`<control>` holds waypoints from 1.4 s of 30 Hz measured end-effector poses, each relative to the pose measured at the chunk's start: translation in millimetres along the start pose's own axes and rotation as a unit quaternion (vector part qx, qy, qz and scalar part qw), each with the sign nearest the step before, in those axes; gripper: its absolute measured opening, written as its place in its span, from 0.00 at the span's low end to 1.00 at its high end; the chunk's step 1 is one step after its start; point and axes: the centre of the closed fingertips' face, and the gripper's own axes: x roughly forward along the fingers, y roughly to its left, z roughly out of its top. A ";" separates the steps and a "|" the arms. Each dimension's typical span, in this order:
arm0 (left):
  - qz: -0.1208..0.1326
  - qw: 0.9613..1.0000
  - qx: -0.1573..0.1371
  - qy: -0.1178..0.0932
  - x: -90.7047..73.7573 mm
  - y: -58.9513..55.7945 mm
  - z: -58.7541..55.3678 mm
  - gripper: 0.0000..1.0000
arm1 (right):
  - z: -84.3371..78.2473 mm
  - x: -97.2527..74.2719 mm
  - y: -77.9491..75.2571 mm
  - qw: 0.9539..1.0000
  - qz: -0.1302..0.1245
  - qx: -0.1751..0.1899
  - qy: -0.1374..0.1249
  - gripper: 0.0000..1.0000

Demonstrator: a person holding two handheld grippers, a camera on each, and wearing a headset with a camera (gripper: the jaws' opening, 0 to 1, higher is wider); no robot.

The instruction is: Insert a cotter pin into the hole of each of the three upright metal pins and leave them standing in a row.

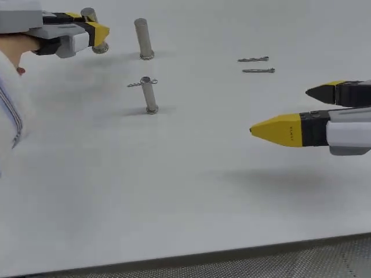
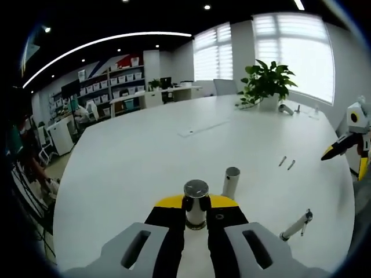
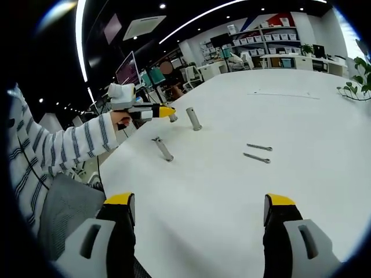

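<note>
Three grey metal pins stand on the white table (image 1: pixel 174 191). My left gripper (image 1: pixel 101 32) is at the far left, shut on the leftmost pin (image 1: pixel 88 14), which sits between the jaws in the left gripper view (image 2: pixel 196 200). The bare second pin (image 1: pixel 142 39) stands just to its right. The nearer third pin (image 1: pixel 149 95) has a cotter pin (image 1: pixel 137 84) through its top. Two loose cotter pins (image 1: pixel 253 59) (image 1: pixel 258 70) lie side by side at the far right. My right gripper (image 1: pixel 278 111) hovers open and holds nothing, nearer than the loose pins (image 3: pixel 255 157).
The table's front edge (image 1: pixel 232 252) runs along the bottom of the head view. A striped sleeve (image 3: pixel 64 147) reaches in behind the left gripper (image 3: pixel 156 111). A potted plant (image 2: pixel 265 87) stands at the table's far end.
</note>
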 end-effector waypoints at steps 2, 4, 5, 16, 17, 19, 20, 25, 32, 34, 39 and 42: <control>0.000 1.000 0.003 -0.003 -9.2 -4.2 4.8 0.09 | 1.8 -1.6 1.1 1.000 0.000 -0.001 -0.003 0.91; -0.002 1.000 0.008 -0.010 -18.6 -9.5 10.3 0.09 | 3.4 -2.5 2.5 1.000 0.001 -0.002 -0.006 0.91; -0.003 1.000 0.009 -0.013 -22.1 -11.5 12.7 0.09 | 3.9 -2.7 2.4 1.000 0.001 -0.002 -0.007 0.91; -0.049 0.997 0.044 -0.040 -55.7 -57.1 39.3 0.09 | 8.9 -5.4 1.0 1.000 0.002 -0.010 -0.016 0.90; -0.050 0.997 0.041 -0.041 -58.3 -62.1 39.8 0.09 | 9.0 -5.7 1.8 1.000 0.003 -0.011 -0.017 0.90; -0.061 0.996 0.041 -0.041 -61.7 -73.2 39.8 0.09 | 8.4 -6.0 2.8 1.000 0.004 -0.011 -0.017 0.90; -0.065 0.996 0.041 -0.040 -62.9 -77.9 39.3 0.09 | 8.3 -6.1 3.1 1.000 0.003 -0.011 -0.017 0.90; -0.097 0.993 0.051 -0.044 -69.5 -108.8 36.7 0.09 | 9.3 -5.6 1.6 1.000 0.005 -0.013 -0.019 0.90; -0.120 0.991 0.051 -0.044 -69.6 -139.2 29.0 0.09 | 7.7 -4.8 4.8 1.000 0.009 -0.019 -0.015 0.90; -0.125 0.990 0.051 -0.039 -69.3 -146.7 26.2 0.09 | 6.6 -4.2 5.8 1.000 0.011 -0.021 -0.013 0.90; -0.137 0.989 0.038 -0.038 -67.1 -163.4 20.9 0.09 | 5.4 -2.9 8.5 1.000 0.014 -0.026 -0.009 0.90; -0.142 0.989 0.035 -0.032 -62.4 -169.3 15.3 0.09 | 5.7 -2.4 9.6 0.999 0.016 -0.029 -0.008 0.90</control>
